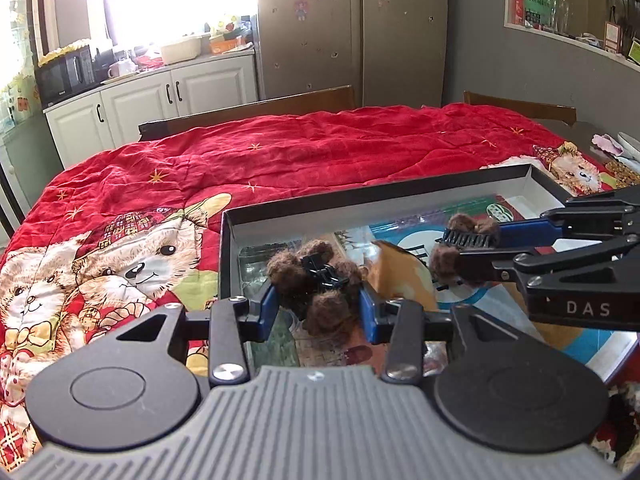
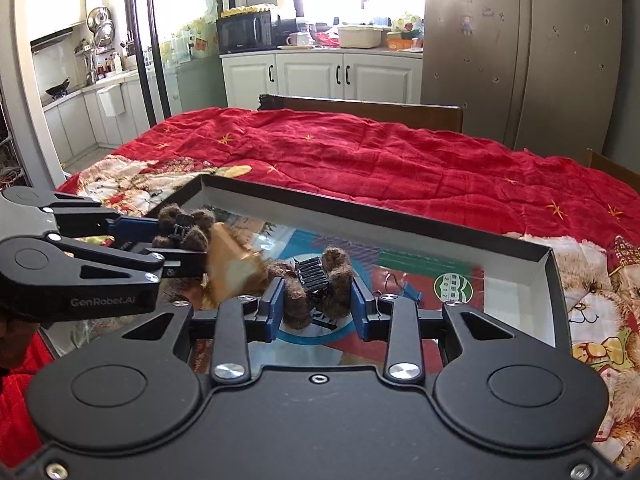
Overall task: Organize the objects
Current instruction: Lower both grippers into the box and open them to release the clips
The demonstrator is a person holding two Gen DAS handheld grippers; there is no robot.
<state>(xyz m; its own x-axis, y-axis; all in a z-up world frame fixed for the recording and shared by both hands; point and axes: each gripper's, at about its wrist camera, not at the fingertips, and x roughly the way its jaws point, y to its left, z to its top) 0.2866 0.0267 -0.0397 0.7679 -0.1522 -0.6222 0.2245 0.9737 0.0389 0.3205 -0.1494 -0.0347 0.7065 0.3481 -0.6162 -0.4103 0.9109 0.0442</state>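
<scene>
Two tongs (image 1: 320,304) (image 2: 318,304) each clamped on fuzzy hair clips (image 1: 316,280) (image 2: 320,280), seemingly above box (image 1: 360,190) rim

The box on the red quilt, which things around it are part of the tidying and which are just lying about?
In the job:
- left gripper, holding a furry brown hair claw clip
- right gripper, holding a second furry hair claw clip
- shallow black box

Lying about:
- red teddy-bear quilt
- microwave
- fridge
</scene>
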